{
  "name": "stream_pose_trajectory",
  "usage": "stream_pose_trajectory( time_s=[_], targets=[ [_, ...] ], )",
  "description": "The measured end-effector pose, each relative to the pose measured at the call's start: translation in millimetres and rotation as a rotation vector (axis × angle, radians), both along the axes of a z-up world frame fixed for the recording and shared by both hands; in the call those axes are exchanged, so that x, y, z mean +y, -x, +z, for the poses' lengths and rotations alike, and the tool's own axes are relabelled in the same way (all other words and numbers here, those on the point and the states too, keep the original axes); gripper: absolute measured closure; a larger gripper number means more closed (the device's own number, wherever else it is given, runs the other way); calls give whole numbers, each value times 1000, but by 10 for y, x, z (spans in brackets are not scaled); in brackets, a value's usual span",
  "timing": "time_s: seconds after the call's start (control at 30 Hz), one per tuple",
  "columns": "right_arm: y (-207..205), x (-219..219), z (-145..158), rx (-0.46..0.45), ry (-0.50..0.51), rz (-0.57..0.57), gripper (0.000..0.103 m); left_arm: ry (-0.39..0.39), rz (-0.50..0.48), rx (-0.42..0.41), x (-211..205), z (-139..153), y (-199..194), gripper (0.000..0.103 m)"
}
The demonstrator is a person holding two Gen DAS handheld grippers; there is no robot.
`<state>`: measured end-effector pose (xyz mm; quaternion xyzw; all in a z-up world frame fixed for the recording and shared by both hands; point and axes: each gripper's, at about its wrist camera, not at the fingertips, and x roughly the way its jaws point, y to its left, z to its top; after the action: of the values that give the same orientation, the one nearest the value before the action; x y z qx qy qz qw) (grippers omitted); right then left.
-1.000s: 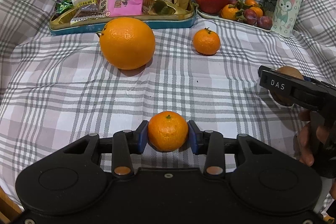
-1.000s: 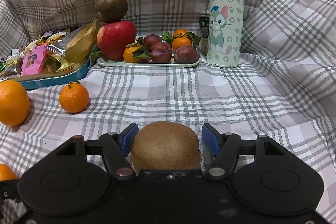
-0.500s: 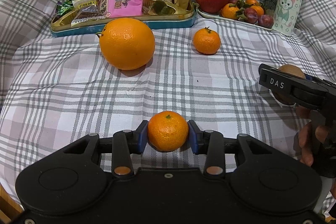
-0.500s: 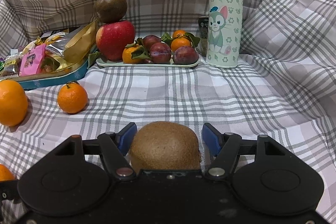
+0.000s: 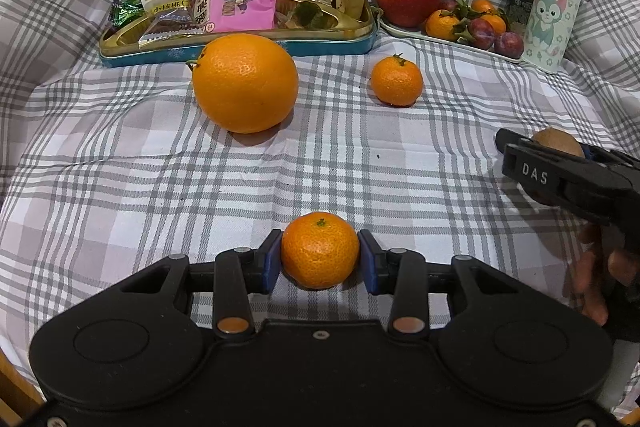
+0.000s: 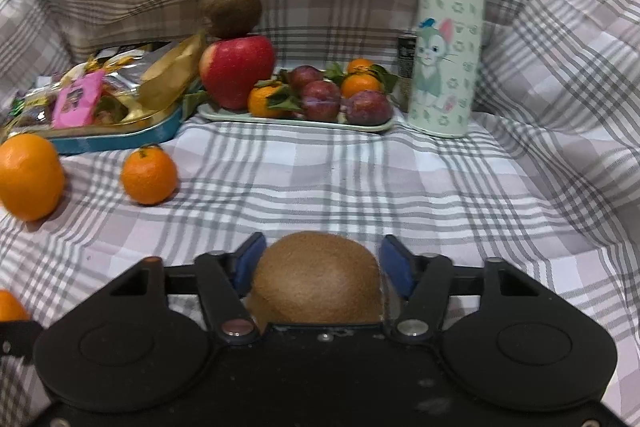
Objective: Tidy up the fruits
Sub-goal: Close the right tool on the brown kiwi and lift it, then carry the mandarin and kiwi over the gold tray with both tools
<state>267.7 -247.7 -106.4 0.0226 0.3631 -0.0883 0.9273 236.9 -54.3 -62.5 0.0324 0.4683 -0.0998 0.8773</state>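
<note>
Both grippers loaded, fruit tray next

The left gripper (image 5: 320, 255) pinches a small mandarin (image 5: 319, 250) between its blue pads near the front edge of the checked cloth (image 5: 120, 187). The right gripper (image 6: 318, 263) has a kiwi (image 6: 316, 277) between its fingers, but the pads look a little apart from the skin, so I cannot tell if it truly clamps. This looks like the carrying step: both fruits should go to the pale tray (image 6: 372, 126) at the back edge, beside the bottle (image 6: 446, 39), set down gently among the plums (image 6: 368, 107).
</note>
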Motion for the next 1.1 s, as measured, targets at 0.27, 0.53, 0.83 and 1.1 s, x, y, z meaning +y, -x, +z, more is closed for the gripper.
stream_pose_trajectory(
  time_s=[0.27,0.53,0.83,1.1],
  targets=[
    [98,-36,100,37,-35,24,46,55,1,24,104,65,-46,56],
    [273,-114,230,31,-55,1,46,45,4,-8,170,198,16,56],
    [603,30,502,-3,-72,45,46,20,8,-90,317,507,247,56],
    [967,268,781,-37,-90,86,46,-11,19,-176,492,834,495,56]
  ],
)
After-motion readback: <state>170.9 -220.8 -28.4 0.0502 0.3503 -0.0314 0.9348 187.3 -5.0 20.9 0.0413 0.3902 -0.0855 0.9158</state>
